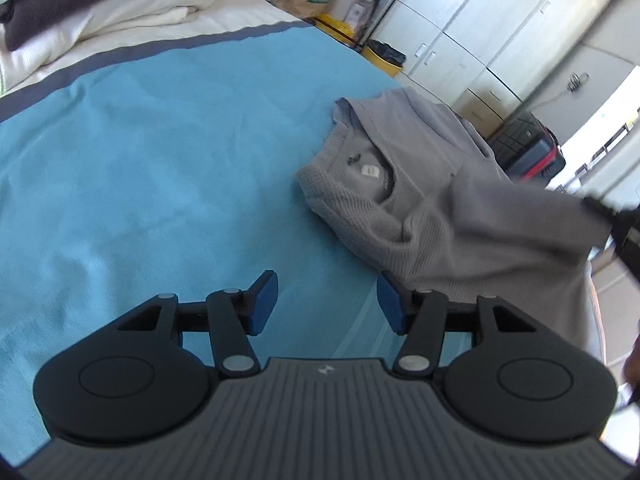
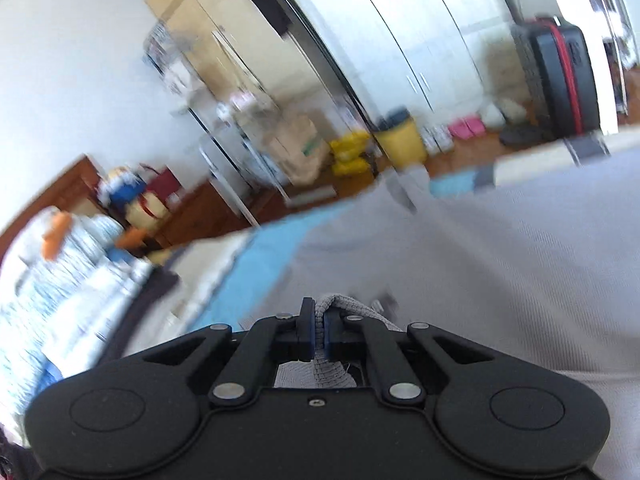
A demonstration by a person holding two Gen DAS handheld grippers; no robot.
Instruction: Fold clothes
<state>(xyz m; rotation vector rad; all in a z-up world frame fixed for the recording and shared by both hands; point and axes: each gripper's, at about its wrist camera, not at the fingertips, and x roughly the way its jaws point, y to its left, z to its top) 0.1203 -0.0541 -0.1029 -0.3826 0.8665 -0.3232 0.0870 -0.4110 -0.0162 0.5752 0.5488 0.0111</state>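
Right tool (image 2: 319, 330) clamped on grey sweater (image 1: 420, 200) edge; left tool (image 1: 328, 304) half-open, empty, over blue blanket (image 1: 160, 160)

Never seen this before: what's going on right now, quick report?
Left gripper open, empty. Right gripper shut on grey sweater. Nothing in the way.

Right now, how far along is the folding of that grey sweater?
Early. One side of the grey sweater already lies folded across its body on the blue blanket. The right gripper has its jaws clamped on a knit edge. The left gripper is open and empty. Squaring and final folds remain.
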